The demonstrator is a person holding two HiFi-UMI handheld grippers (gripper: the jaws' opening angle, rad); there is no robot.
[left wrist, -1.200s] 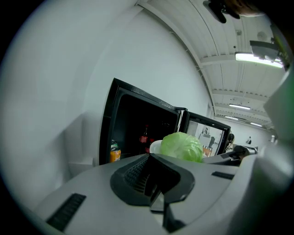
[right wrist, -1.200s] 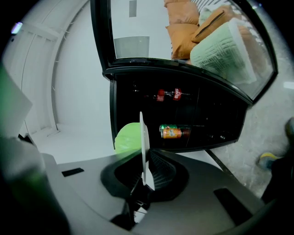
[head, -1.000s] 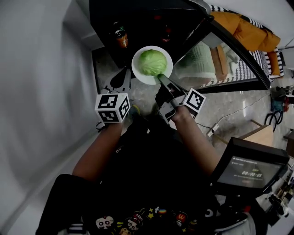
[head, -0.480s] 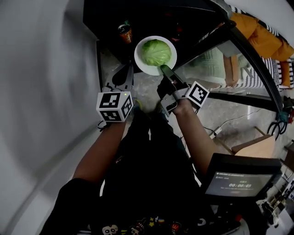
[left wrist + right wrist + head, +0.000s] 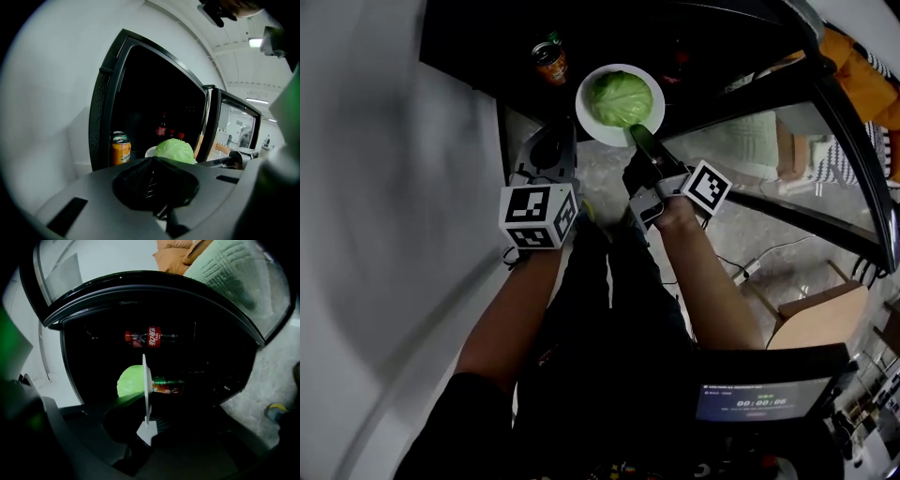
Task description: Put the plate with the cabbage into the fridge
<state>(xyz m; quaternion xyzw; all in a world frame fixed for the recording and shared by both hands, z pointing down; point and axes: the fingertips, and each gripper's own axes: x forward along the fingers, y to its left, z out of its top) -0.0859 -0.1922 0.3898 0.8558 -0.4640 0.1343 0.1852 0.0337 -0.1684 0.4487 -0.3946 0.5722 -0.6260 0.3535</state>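
Observation:
A white plate (image 5: 598,120) carrying a green cabbage (image 5: 622,98) hangs at the mouth of the dark open fridge (image 5: 487,37). My right gripper (image 5: 639,139) is shut on the plate's near rim. In the right gripper view the plate (image 5: 146,390) shows edge-on between the jaws, the cabbage (image 5: 129,382) on its left side. My left gripper (image 5: 553,150) sits to the plate's left, lower down, shut and holding nothing. From the left gripper view the cabbage (image 5: 174,150) peeks over the closed jaws.
An orange drink can (image 5: 549,61) stands inside the fridge, left of the plate, with a second can behind it (image 5: 118,136). A cola bottle (image 5: 152,338) lies deeper inside. The glass fridge door (image 5: 787,112) swings open on the right. A white wall (image 5: 384,187) runs along the left.
The right gripper has carried the plate and cabbage further forward toward the fridge interior. The left gripper moved forward alongside it, still shut.

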